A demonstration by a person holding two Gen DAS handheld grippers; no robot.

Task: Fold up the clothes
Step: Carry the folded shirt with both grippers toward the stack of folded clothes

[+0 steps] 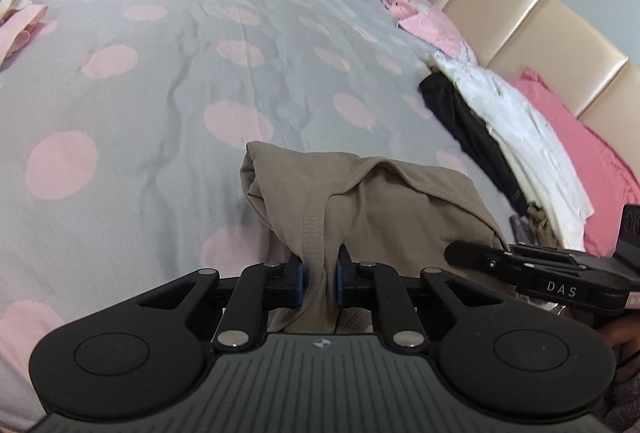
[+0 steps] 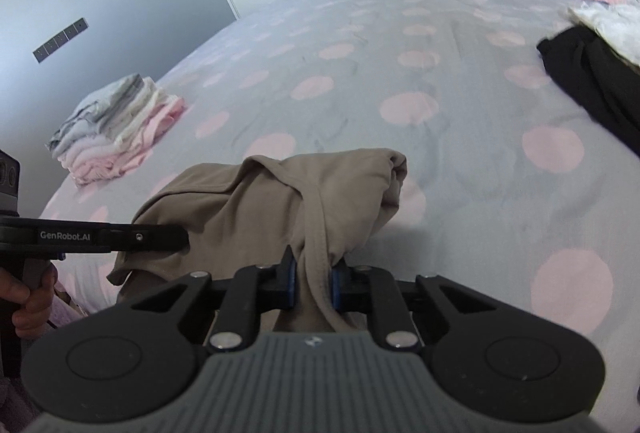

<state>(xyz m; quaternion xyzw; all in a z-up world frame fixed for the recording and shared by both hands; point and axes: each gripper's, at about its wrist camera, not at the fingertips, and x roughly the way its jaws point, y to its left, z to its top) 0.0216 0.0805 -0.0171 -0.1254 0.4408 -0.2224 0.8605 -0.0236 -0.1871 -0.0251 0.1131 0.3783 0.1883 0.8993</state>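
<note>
A taupe garment [image 1: 380, 201] hangs bunched between both grippers above the bed. My left gripper [image 1: 321, 271] is shut on a hemmed edge of it, the cloth pinched between the blue pads. In the right wrist view the same taupe garment [image 2: 280, 201] droops forward, and my right gripper [image 2: 313, 279] is shut on its seamed strap-like edge. The right gripper [image 1: 520, 265] also shows from the side at the right of the left wrist view. The left gripper [image 2: 120, 237] reaches in from the left of the right wrist view, with a hand [image 2: 28, 297] on its handle.
The bed [image 1: 160, 93] has a grey cover with pink dots. A folded stack of clothes [image 2: 120, 125] sits near its left edge. Black [image 1: 468, 129], white [image 1: 516, 129] and pink [image 1: 432, 17] unfolded clothes lie by the beige headboard [image 1: 520, 33]. A door and dark wardrobe stand beyond.
</note>
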